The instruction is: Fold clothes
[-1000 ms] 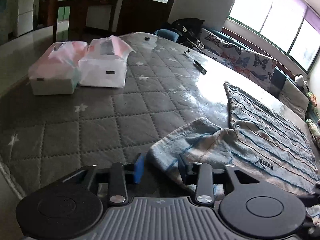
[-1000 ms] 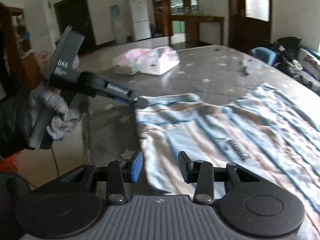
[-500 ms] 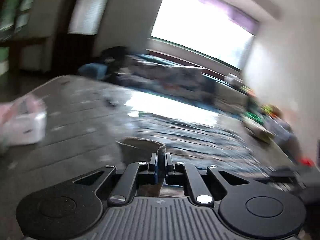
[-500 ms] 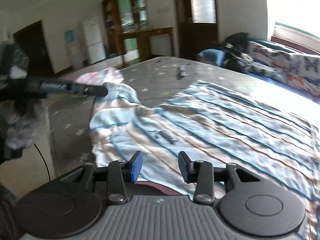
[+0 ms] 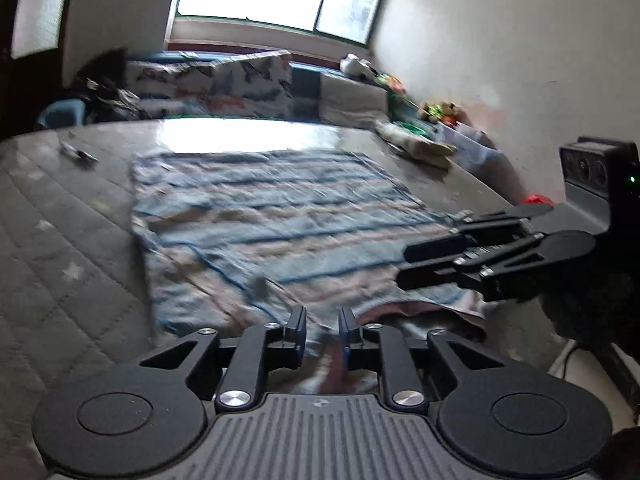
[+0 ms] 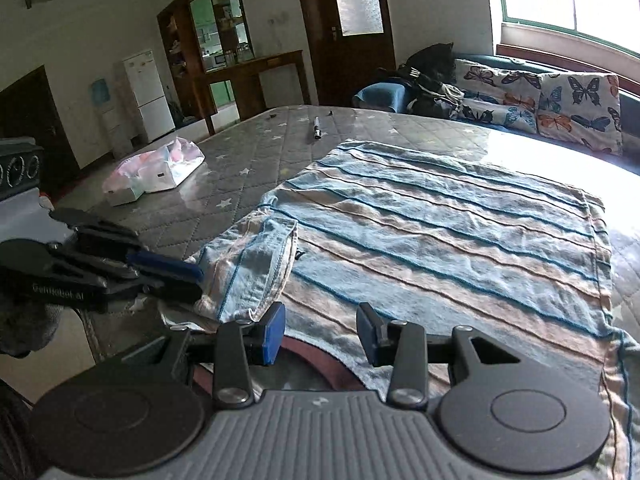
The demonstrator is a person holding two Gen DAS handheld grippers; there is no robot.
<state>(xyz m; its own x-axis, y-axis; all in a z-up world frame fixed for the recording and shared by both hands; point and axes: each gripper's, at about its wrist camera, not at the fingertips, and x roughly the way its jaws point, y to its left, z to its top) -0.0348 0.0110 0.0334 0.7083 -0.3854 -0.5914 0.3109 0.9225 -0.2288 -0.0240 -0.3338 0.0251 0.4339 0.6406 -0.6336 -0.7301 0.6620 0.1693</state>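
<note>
A blue, white and tan striped garment (image 6: pixel 440 232) lies spread on the grey quilted mattress (image 6: pixel 240 168); it also shows in the left wrist view (image 5: pixel 272 216). Its near left corner (image 6: pixel 252 268) is folded over onto the cloth. My left gripper (image 5: pixel 322 334) sits at that folded part, jaws slightly apart with cloth between them; in the right wrist view (image 6: pixel 188 276) its tips touch the fold. My right gripper (image 6: pixel 320 334) is open and empty, just above the garment's near edge, and shows in the left wrist view (image 5: pixel 404 264).
Two plastic-wrapped tissue packs (image 6: pixel 152 172) sit on the mattress at the left. A small pen-like tool (image 6: pixel 317 128) lies at the far side. A sofa with butterfly cushions (image 6: pixel 540 100) runs along the window. Toys and boxes (image 5: pixel 440 128) line the wall.
The left gripper closed on the garment's corner, carried it rightward over the cloth, and its jaws have now parted slightly. The right gripper stayed open and shifted along the near edge.
</note>
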